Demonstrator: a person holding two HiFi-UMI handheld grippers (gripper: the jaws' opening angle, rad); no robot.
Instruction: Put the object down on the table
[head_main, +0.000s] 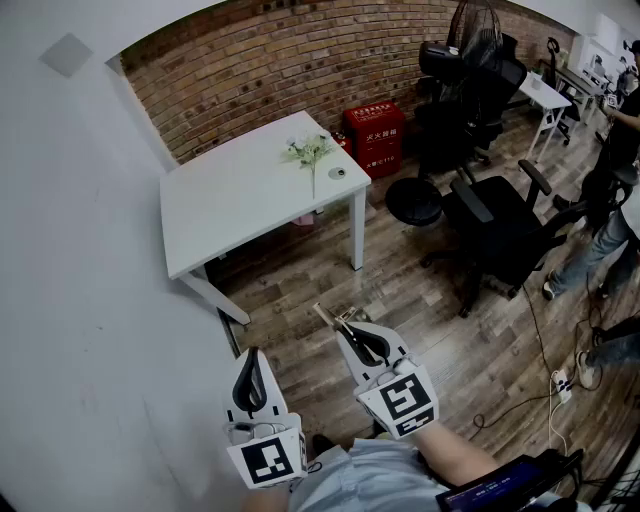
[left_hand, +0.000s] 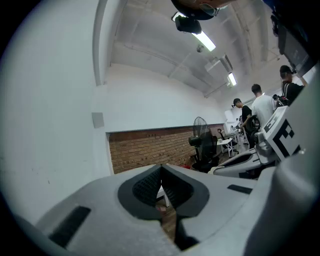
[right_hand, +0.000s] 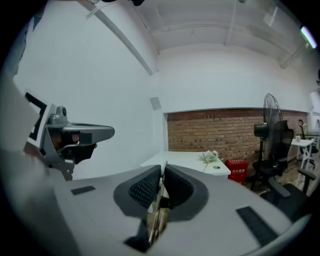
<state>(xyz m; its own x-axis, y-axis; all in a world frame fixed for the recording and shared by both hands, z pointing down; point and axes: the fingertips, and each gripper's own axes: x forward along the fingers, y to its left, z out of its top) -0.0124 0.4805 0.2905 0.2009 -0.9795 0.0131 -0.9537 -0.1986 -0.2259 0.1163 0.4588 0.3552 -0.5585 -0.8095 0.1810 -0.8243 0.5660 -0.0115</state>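
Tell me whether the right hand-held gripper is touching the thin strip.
Touching. The right gripper view shows the right hand-held gripper clamped on the thin strip, no gap.

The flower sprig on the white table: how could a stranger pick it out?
Before the brick wall stands a white table. At its corner near the red box is the flower sprig: pale blossoms on a thin stem, unlike the small round object beside it.

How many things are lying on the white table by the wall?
2. A flower sprig lies near the right-hand edge of the white table; a small round object sits just beside it, nearer the corner. The whole tabletop shows, so nothing seems hidden.
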